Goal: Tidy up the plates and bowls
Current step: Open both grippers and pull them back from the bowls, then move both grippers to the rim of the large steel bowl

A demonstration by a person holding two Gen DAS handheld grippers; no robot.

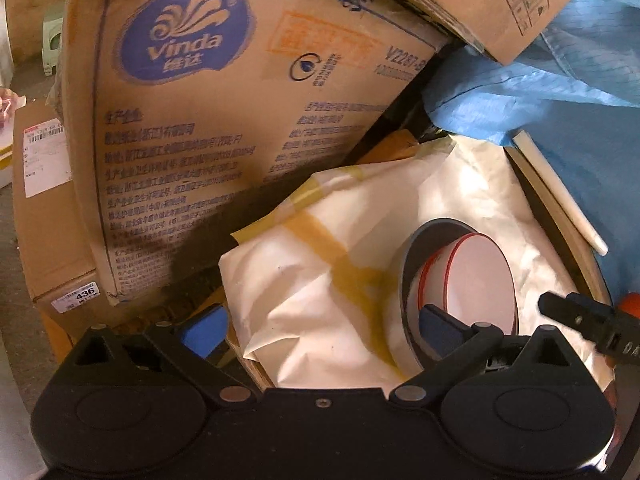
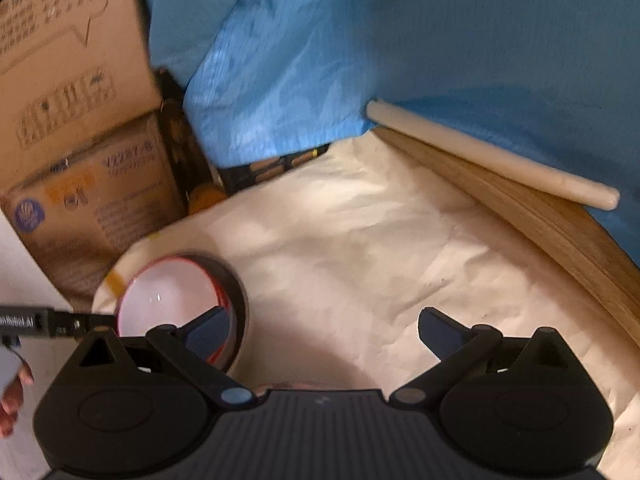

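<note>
A white bowl with a red rim (image 1: 476, 280) sits inside a larger grey-rimmed bowl (image 1: 412, 256) on white paper. The same stack shows at the lower left of the right wrist view (image 2: 168, 300), grey bowl (image 2: 236, 284) outside. My left gripper (image 1: 320, 330) is open, its right finger by the stack's near edge. My right gripper (image 2: 324, 330) is open, its left finger over the stack's right side. The right gripper's tip (image 1: 580, 320) shows at the right of the left wrist view; the left gripper's tip (image 2: 40, 322) shows at the left of the right wrist view.
Crumpled white paper (image 2: 360, 240) with yellow tape covers a wooden-edged table (image 2: 540, 208). A large Vinda cardboard box (image 1: 240, 100) and other boxes stand behind and left. Blue cloth (image 2: 400, 60) hangs at the back right, with a white rod (image 2: 480, 152) on the table edge.
</note>
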